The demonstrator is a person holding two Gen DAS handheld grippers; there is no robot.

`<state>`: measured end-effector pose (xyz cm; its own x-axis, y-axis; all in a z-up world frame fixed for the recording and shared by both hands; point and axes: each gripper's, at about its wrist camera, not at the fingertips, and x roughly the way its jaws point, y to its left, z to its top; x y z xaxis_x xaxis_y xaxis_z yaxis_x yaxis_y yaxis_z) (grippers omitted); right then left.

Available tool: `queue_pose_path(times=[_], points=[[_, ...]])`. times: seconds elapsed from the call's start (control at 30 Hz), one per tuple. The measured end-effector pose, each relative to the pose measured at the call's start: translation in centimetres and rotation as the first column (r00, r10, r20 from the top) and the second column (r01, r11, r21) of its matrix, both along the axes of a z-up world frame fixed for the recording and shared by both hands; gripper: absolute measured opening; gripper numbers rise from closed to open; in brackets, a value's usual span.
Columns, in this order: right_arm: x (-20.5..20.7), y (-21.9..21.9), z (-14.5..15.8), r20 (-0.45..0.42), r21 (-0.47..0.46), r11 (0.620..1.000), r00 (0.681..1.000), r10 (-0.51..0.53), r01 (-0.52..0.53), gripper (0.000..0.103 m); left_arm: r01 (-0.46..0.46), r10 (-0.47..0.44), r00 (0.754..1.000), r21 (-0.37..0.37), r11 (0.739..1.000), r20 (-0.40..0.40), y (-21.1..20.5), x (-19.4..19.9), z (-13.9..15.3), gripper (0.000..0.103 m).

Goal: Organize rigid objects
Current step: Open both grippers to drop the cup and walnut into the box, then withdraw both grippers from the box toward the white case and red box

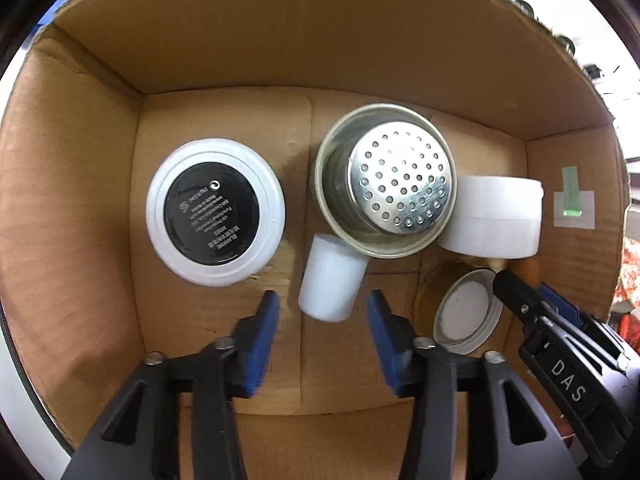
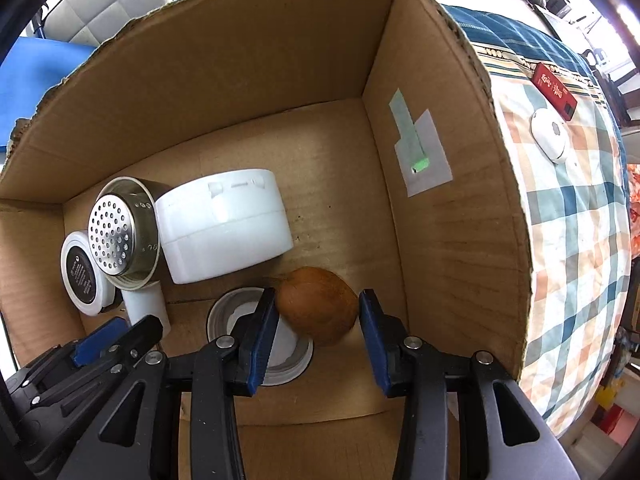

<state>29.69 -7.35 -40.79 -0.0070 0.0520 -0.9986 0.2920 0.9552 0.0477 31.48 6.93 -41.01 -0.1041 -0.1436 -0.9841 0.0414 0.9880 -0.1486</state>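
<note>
Judging by the cardboard box (image 2: 460,240) already holding jars, a strainer (image 1: 396,180) and a lid, most seems sorted: the left gripper (image 1: 323,308) gapes around a white tube (image 1: 330,278) at lower centre, the right gripper (image 2: 318,308) gapes beside a brown ball (image 2: 318,304), perhaps just released.

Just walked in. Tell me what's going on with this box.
A person works inside a cardboard box with two handheld grippers. The left gripper is open around a small white cylinder lying beside a metal strainer cup. The right gripper is open around a brown round object next to a jar lid. Neither is gripped. A white tub and a black-labelled round container also sit in the box.
</note>
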Motion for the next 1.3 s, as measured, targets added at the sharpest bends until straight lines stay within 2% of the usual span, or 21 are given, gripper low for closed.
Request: queue_pose_path(times=[0.03,0.17,0.2,0.3,0.47,0.6,0.7,0.77,0.8,0.83,1.0,1.3], points=[[0.0,-0.2,0.2,0.001,-0.004,1.0,1.0,0.004,-0.004,0.044,-0.008,0.008,1.0,-0.012,1.0,-0.001,0.1,0.0,0.2,0.055],[-0.1,-0.1,1.2,0.009,0.001,1.0,1.0,0.016,-0.016,0.045,-0.022,0.022,1.0,-0.019,1.0,0.008,0.3,-0.2,1.5,0.06],[-0.2,-0.1,1.5,0.012,-0.004,1.0,1.0,0.018,-0.018,0.047,-0.021,0.021,1.0,-0.017,1.0,0.014,0.3,-0.3,1.9,0.062],[-0.4,-0.3,2.6,0.031,-0.006,1.0,0.999,0.023,-0.023,0.062,-0.014,0.014,0.999,-0.01,1.0,0.034,0.3,-1.1,3.1,0.067],[-1.7,-1.0,4.9,0.049,0.003,0.999,0.998,0.047,-0.047,0.062,-0.005,0.005,0.997,0.003,1.0,0.079,-0.3,-2.4,5.9,0.07],[-3.2,-1.1,6.7,0.058,0.006,0.995,0.993,0.1,-0.101,0.064,-0.011,0.009,0.992,0.017,1.0,0.125,0.5,-3.8,8.0,0.08],[-4.9,-0.8,7.4,0.072,0.021,0.989,0.987,0.144,-0.146,0.074,-0.017,0.014,0.986,0.02,1.0,0.165,1.6,-4.8,9.8,0.084],[-6.0,-0.2,8.4,0.08,0.03,0.985,0.982,0.17,-0.172,0.079,-0.02,0.015,0.983,0.024,1.0,0.184,2.2,-4.6,10.5,0.092],[-6.5,-0.1,8.7,0.083,0.038,0.982,0.98,0.184,-0.187,0.086,-0.019,0.013,0.981,0.029,0.999,0.193,2.5,-5.0,10.9,0.1],[-7.0,-0.1,9.0,0.089,0.049,0.979,0.977,0.194,-0.199,0.091,-0.017,0.01,0.979,0.033,0.999,0.203,2.9,-5.3,11.4,0.103],[-8.7,0.6,11.0,0.122,0.048,0.969,0.964,0.237,-0.244,0.096,-0.017,0.003,0.972,0.06,0.998,0.235,2.8,-7.9,13.3,0.103],[-10.4,-0.9,14.6,0.196,0.09,0.962,0.951,0.238,-0.259,0.096,-0.047,0.033,0.956,0.04,0.998,0.292,1.4,-10.4,16.7,0.103]])
